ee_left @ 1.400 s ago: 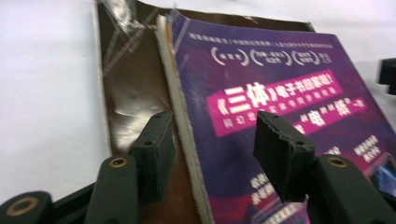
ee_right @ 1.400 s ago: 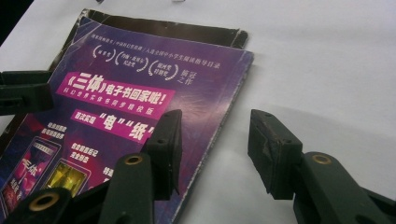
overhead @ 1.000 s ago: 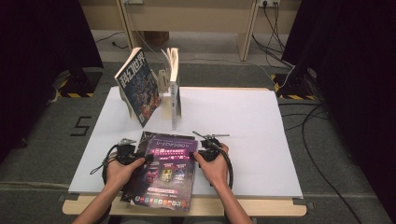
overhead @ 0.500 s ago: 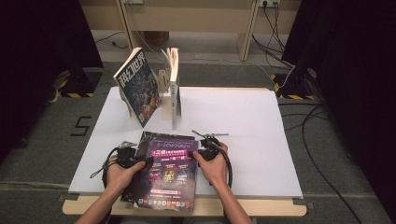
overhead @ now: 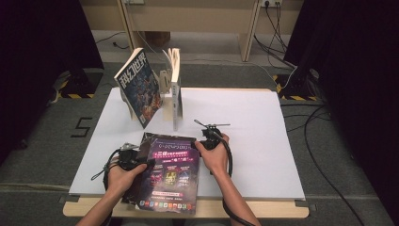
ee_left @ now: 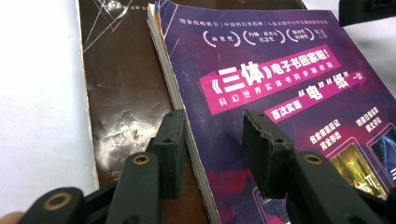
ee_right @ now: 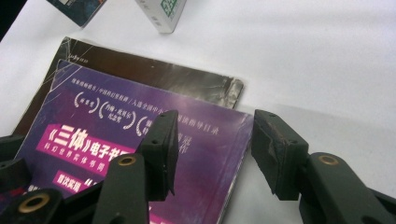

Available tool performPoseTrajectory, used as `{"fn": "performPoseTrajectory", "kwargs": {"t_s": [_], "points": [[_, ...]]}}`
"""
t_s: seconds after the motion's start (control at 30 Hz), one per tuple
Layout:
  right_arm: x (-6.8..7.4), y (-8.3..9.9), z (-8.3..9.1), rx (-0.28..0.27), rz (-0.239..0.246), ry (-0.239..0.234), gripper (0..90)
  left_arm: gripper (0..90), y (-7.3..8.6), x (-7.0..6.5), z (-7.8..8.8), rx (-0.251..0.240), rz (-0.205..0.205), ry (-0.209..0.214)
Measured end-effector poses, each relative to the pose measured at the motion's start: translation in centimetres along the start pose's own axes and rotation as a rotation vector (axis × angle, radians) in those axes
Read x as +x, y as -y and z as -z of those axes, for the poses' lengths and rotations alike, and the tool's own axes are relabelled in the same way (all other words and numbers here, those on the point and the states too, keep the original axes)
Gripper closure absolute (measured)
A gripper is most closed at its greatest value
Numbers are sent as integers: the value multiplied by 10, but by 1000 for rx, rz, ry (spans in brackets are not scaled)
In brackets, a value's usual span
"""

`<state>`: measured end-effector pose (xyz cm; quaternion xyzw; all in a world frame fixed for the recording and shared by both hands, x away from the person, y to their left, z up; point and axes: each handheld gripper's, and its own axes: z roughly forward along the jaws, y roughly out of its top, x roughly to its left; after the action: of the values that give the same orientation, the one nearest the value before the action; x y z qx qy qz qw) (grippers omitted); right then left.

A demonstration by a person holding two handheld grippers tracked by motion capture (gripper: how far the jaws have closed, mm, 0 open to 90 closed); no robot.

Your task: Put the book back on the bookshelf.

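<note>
Since the earlier frame the right gripper [overhead: 207, 142] has slid a little off the purple magazine's [overhead: 170, 173] right edge, and its jaws have just been opening; they stand wide, one jaw over the cover's corner and the other over bare white surface [overhead: 244, 127], pressing on nothing. Seen from the left gripper [overhead: 136, 162], the magazine's page edge runs up between its jaws, which stand about half apart; one hangs over the purple cover, the other over the dark brown magazine [ee_left: 126, 93] beneath it, and I cannot tell whether either pad touches the paper. Both magazines lie flat, stacked at the near edge of the surface between the two hands. Farther back, an illustrated magazine [overhead: 139, 87] leans tilted near a white book [overhead: 176, 92] standing upright, well apart from the stack
</note>
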<state>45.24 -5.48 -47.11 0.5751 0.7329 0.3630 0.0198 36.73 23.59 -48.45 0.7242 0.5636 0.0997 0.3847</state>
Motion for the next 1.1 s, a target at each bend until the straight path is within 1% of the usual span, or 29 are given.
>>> {"fn": "performPoseTrajectory", "kwargs": {"t_s": [0.03,0.07,0.17,0.2,0.33,0.4,0.53,0.63,0.73,0.8,0.83,0.87,0.9,0.93,0.97,1.0,1.03,1.07,1.1], "points": [[-1,0,-1,-1,4,2,514,588,0,0,0,4,-2,3],[-1,-1,-2,4,-9,5,513,588,0,0,0,1,-4,0],[-4,-1,-8,14,-1,2,508,588,1,0,1,2,-11,0],[-4,-1,-8,13,2,5,509,588,2,-1,1,3,-13,3],[-5,0,-8,8,1,1,505,583,2,-2,2,7,-23,-7],[-4,-1,-8,9,-9,-3,505,584,2,-3,2,6,-25,-10],[-5,0,-7,10,-33,-1,533,583,2,-4,2,10,-37,-22],[-6,-1,-5,11,-58,-18,541,584,2,-4,2,13,-36,-23],[-8,-3,0,-5,-95,-57,548,584,2,-4,2,13,-38,-26],[-9,-3,3,-11,-107,-81,557,581,2,-4,2,12,-35,-26],[-8,-3,5,-17,-114,-96,585,581,3,-4,2,11,-34,-23],[-9,-3,6,-16,-123,-141,659,580,3,-4,2,9,-33,-16],[-7,-3,6,-1,-206,-282,623,581,3,-5,1,11,-36,-15],[-1,-4,5,20,-209,-289,580,581,3,-6,1,12,-36,-15],[8,-4,5,6,-79,-127,561,581,3,-6,1,11,-36,-16],[13,-4,4,-6,1,-59,557,581,3,-6,1,8,-34,-15],[14,-6,3,7,-3,-88,551,582,4,-5,2,5,-31,-11],[13,-8,2,29,-59,-139,548,585,4,-5,2,2,-28,-11],[12,-10,2,23,-39,-102,546,586,5,-5,2,0,-29,-10]]}}
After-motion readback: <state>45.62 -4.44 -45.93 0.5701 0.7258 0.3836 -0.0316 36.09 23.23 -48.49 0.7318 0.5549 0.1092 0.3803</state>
